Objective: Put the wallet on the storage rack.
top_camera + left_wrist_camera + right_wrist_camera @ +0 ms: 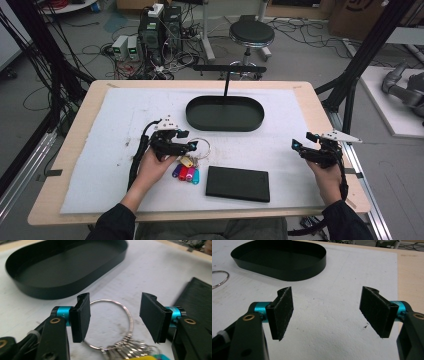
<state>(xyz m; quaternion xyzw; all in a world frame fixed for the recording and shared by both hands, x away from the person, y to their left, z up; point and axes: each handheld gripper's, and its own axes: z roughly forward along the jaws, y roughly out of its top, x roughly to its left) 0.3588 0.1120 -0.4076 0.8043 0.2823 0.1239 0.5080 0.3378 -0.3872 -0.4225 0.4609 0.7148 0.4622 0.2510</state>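
Note:
A metal key ring (129,315) with several coloured key tags (186,173) lies on the white mat, left of centre. My left gripper (191,141) hangs low over it, open. In the left gripper view the ring sits between the jaws of my left gripper (115,315), its left side passing under the left pad (81,317); the pads do not press on it. A black oval tray (225,125) stands empty beyond it. My right gripper (302,140) is open over bare mat at the right, with nothing between its jaws in the right gripper view (329,312).
A flat black case (237,183) lies just right of the tags, near the front edge. Behind the tray rises a black T-shaped stand (227,70). The white mat (125,115) covers most of the wooden table (320,110). A stool (251,34) and cables are on the floor beyond.

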